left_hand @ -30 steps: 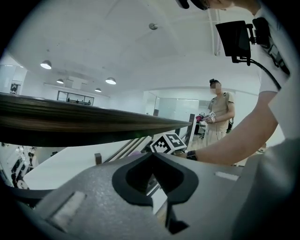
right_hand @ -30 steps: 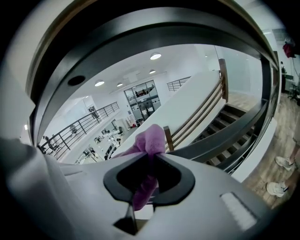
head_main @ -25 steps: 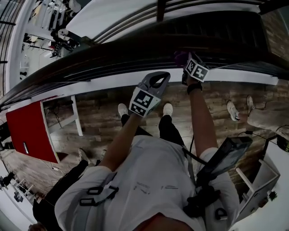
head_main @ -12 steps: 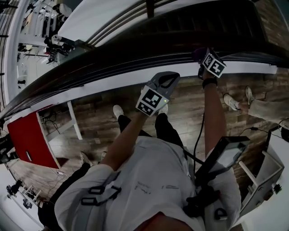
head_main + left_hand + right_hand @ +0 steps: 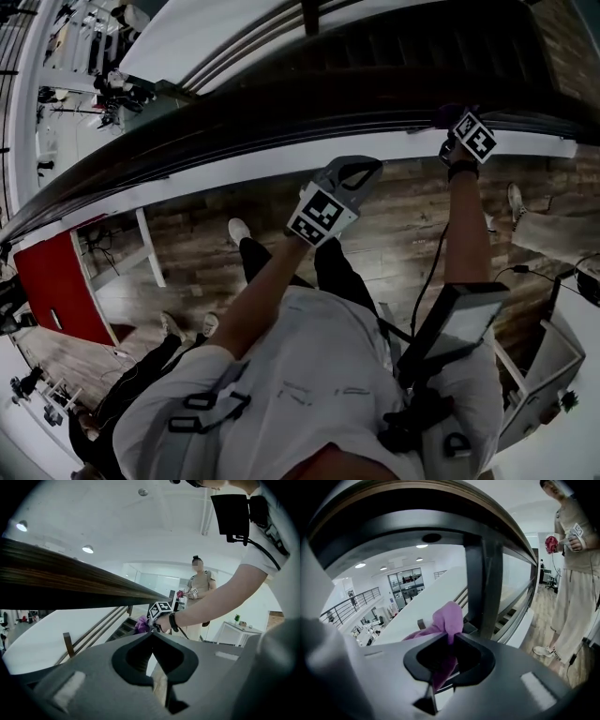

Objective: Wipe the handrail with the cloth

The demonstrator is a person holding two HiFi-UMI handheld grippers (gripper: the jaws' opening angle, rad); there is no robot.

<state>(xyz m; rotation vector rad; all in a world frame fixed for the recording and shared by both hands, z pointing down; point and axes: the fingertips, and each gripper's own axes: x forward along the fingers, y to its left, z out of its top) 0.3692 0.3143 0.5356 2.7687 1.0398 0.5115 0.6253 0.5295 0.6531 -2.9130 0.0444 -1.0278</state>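
Purple cloth (image 5: 449,618) sits pinched in the right claw (image 5: 451,637) at the dark handrail (image 5: 234,127). The left claw (image 5: 151,634), pressed together and empty, hangs clear of the rail's near edge.

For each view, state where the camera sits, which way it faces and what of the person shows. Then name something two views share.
Head view: on the head, facing steeply down over the handrail; torso and both arms show.
Left gripper view: on the left gripper, facing up along the handrail; its shut fingers and right arm show.
Right gripper view: on the right gripper, facing up under the handrail; fingers pinch the cloth.
Shared: cloth, in both gripper views.
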